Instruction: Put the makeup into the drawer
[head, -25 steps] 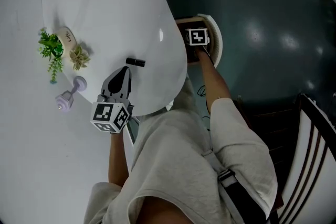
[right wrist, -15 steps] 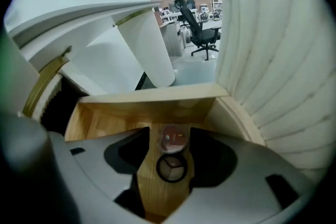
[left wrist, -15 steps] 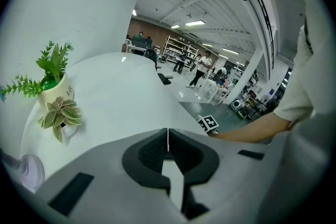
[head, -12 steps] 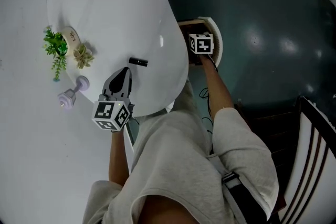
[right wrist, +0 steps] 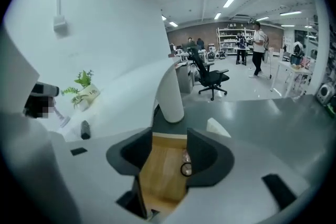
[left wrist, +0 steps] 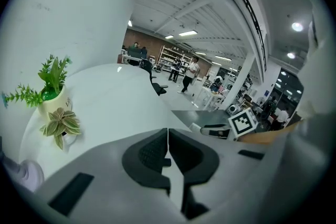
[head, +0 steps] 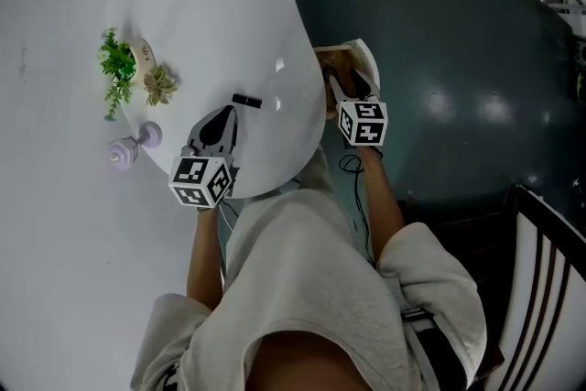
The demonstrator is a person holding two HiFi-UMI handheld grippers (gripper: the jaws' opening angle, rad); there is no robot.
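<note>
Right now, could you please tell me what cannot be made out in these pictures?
- Drawer contents: in the right gripper view, the small items beside one jaw are half hidden and too small to name. In the head view the right gripper covers them.
- Black makeup item on the table: too small to tell its kind.
- Plant pot lettering: too small to read.

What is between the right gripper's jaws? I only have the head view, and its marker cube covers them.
Observer: Nothing. The right gripper is open above the drawer; its jaws have just been closing slightly.
Operator: Anything in there already?
Observer: A small round item lies on the wooden bottom, beside the right jaw.
Operator: And the other one?
Observer: The left gripper is shut, with nothing in it.
</note>
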